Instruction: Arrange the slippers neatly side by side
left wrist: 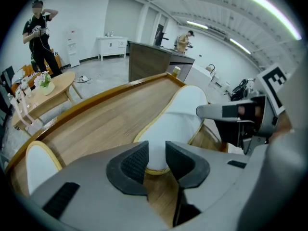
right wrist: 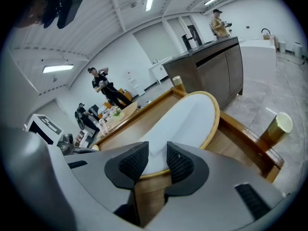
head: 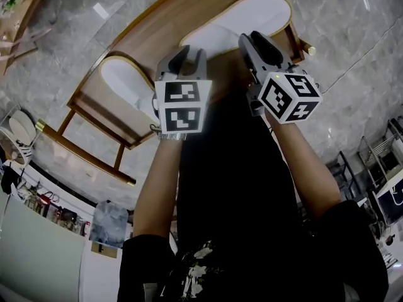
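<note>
From above, a curved wooden bench (head: 164,17) stands on a marbled floor and carries both slippers. The white slipper (head: 252,14) lies lengthwise at about one o'clock. The other slipper (head: 123,80) sits at about nine o'clock, well apart from it and angled differently, so the pair is not yet side by side. The left gripper (head: 190,54) points at the white slipper's near end. The right gripper (head: 250,36) is over its near edge, just beside the left one.

From the left gripper (left wrist: 156,160), the jaws stand apart with the white slipper (left wrist: 180,114) showing in the gap at twelve o'clock. The pads flank its raised end, and I don't think they pinch it yet. The other slipper (left wrist: 38,160) peeks in at eight o'clock.

From the right gripper (right wrist: 158,160), the jaws are likewise apart and unclenched. The tan-piped rim of the white slipper (right wrist: 187,117) sits in the gap and nothing is gripped. The sole runs away towards one o'clock, and a brass-coloured knob (right wrist: 279,124) is at three o'clock.

It looks like a light, thin-soled guest slipper, soft and floppy. I'd expect it to bend if lifted by one end and to skate easily on the smooth wood. The firmer piped sole edge, or the doubled fabric of the upper at the near end, looks the best hold. Sliding it should be safer than carrying it.
</note>
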A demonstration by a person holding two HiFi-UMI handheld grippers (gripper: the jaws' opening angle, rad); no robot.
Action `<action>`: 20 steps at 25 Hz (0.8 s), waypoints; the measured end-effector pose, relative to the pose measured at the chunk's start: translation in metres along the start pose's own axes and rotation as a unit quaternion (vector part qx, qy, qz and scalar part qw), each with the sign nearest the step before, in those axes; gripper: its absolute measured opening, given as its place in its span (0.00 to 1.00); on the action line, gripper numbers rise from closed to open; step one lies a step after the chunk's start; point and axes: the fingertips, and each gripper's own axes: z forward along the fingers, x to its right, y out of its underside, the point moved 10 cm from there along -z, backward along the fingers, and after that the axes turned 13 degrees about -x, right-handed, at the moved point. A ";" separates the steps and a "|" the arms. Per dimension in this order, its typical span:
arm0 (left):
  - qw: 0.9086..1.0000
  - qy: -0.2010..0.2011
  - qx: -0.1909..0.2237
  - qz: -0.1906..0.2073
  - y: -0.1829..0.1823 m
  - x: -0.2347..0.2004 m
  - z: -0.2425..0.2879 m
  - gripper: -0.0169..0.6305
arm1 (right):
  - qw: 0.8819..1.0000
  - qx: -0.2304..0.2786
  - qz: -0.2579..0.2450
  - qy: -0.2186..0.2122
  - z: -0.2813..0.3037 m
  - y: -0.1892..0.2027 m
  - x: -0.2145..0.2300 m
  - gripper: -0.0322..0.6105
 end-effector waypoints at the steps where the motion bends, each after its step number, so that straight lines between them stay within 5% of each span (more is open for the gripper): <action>1: 1.000 -0.001 0.001 0.002 0.000 0.000 0.000 0.19 | 1.000 -0.001 -0.001 0.001 0.000 0.000 0.000 0.22; 11: 1.000 0.002 0.007 0.000 0.003 0.000 -0.001 0.18 | 0.998 -0.020 0.052 0.009 0.006 -0.004 0.010 0.06; 20: 0.999 0.030 -0.012 -0.027 0.024 0.010 -0.003 0.18 | 0.998 0.009 -0.045 -0.031 -0.003 -0.014 -0.013 0.05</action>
